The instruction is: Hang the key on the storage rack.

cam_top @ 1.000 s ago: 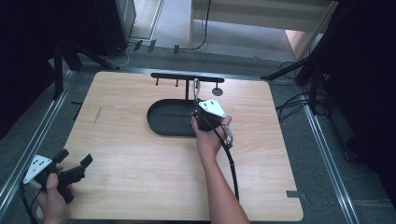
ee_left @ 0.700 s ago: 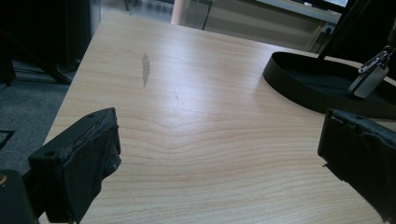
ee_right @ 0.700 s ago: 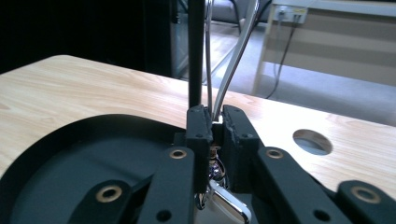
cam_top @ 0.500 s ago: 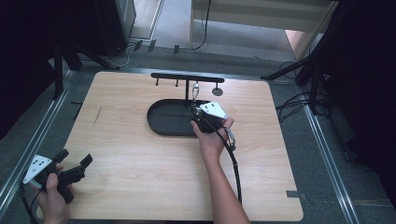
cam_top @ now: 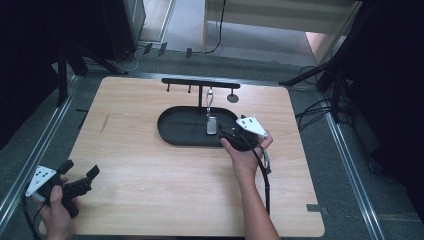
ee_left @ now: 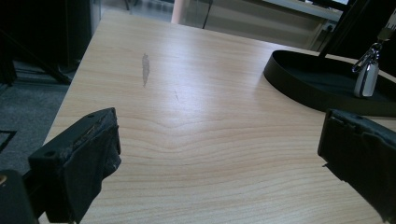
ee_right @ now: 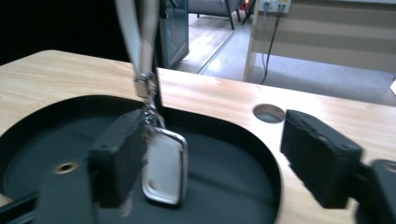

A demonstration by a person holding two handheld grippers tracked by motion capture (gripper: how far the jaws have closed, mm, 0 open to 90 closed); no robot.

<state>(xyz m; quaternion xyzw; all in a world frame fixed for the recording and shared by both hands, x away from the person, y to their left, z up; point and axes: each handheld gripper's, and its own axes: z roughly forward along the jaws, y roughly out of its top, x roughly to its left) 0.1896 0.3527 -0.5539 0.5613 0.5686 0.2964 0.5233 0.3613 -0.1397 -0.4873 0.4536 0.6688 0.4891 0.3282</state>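
A silver key fob (cam_top: 212, 125) hangs by a clip and strap from the black hook rack (cam_top: 200, 83), its lower end down in the black oval tray (cam_top: 172, 131). My right gripper (cam_top: 223, 134) is at the tray's right front rim, open, its tips pointing at the fob. In the right gripper view the fob (ee_right: 166, 168) hangs just beside the left jaw, inside the wide gap of the right gripper (ee_right: 212, 133), and nothing is held. My left gripper (cam_top: 80, 169) rests open at the table's near left corner, far from the tray (ee_left: 299, 84) and fob (ee_left: 364, 78).
The rack's bar carries several small hooks along it. A round hole (cam_top: 232, 98) is set in the tabletop behind the tray's right end. A short grey scuff (ee_left: 145, 68) marks the wood at the left. Metal rails run along both table sides.
My right gripper has drawn back to the right and toward the person, off the tray's middle, leaving the fob hanging in plain sight. The left gripper has stayed put.
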